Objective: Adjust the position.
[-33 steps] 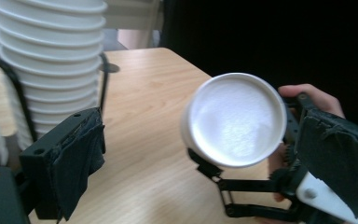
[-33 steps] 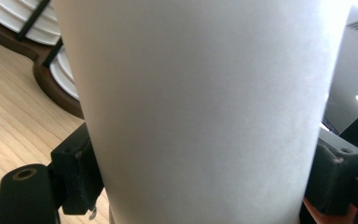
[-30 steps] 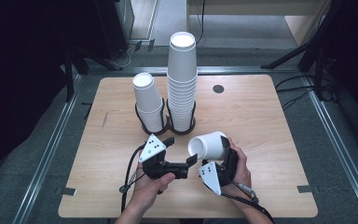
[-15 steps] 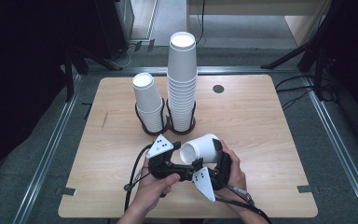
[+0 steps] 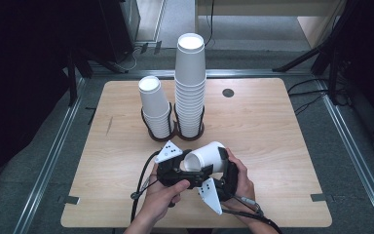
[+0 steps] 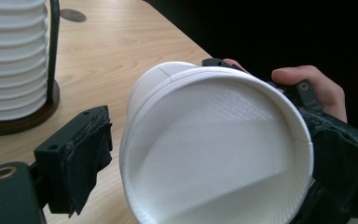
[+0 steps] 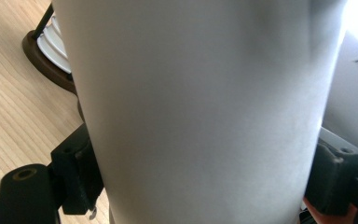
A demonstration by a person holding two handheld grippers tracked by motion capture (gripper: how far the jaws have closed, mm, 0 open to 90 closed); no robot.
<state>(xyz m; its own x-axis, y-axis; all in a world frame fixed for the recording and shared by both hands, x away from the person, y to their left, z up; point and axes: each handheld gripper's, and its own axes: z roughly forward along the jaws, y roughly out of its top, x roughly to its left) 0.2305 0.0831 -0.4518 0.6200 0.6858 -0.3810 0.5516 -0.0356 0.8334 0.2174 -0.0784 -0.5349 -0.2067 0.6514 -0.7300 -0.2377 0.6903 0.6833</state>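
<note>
1. Right now we see a white paper cup point(image 5: 205, 157) lying on its side in the air above the near middle of the wooden surface point(image 5: 282, 141), between the two grippers.
2. Right gripper point(image 5: 222, 165): in the right gripper view its jaws sit one on each side of the cup wall point(image 7: 200, 112) and touch it, so we call them closed on the cup.
3. Left gripper point(image 5: 175, 168): in the left gripper view the open mouth of the cup point(image 6: 216, 151) faces the camera. One jaw stands apart from the rim on the left, with a gap we can see. The other jaw is right at the rim on the right side. So these jaws are spread wide and we cannot tell if that side touches.
4. Left hand point(image 5: 163, 192) and right hand point(image 5: 241, 178) come in from the near edge, each wrapped around its gripper.
5. Farther back on the surface we see two stacks of upside-down cups in dark ring holders: a short stack point(image 5: 155, 106) and, just beside it, a tall stack point(image 5: 190, 85).
6. We note a small dark disc point(image 5: 228, 92) near the far edge.
</note>
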